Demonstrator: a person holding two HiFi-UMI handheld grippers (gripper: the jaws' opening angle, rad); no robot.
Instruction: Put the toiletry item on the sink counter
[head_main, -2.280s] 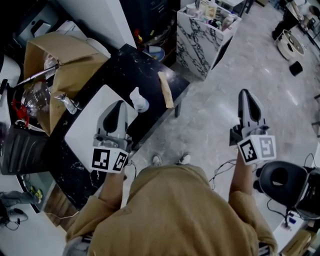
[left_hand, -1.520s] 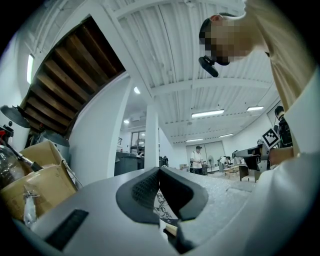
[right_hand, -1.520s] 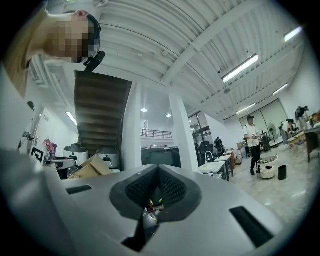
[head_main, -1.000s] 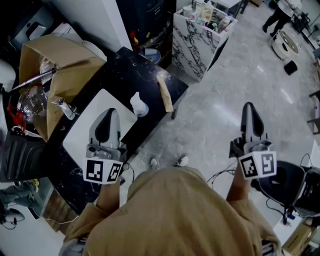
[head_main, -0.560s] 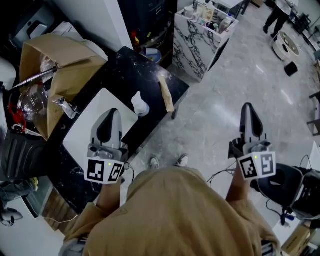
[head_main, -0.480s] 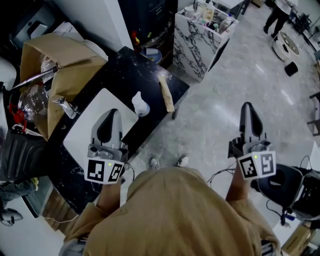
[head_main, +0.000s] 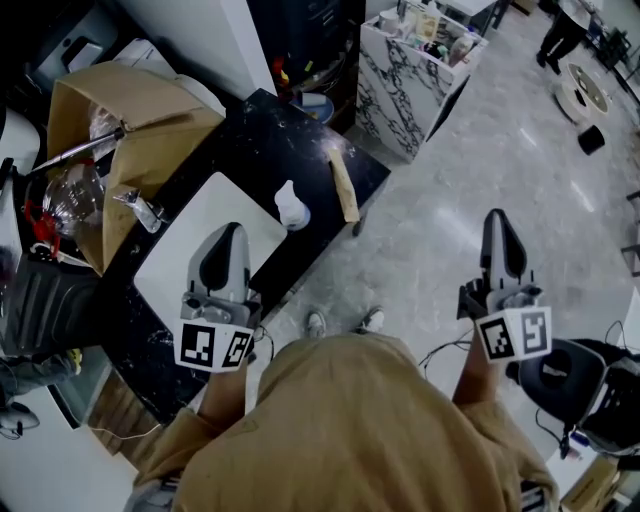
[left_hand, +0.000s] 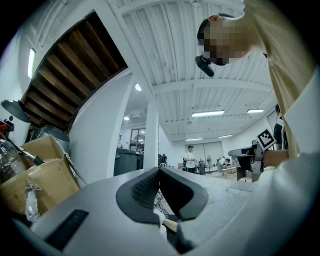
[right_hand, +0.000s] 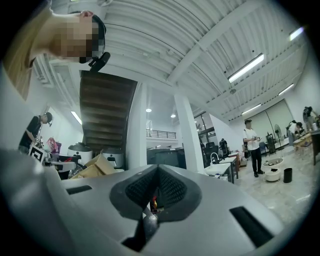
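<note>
Left gripper (head_main: 228, 235) back; bottle (left_hand: 158, 217) mostly hidden

A black counter (head_main: 255, 135) has a white sink (head_main: 190, 240) in its top, with a faucet (head_main: 140, 207) at the sink's left edge. A white bottle (head_main: 291, 207) stands just beside the sink. A tan strip (head_main: 344, 187) lies near the counter's edge, and a cardboard box (head_main: 110, 110) sits behind.
</note>
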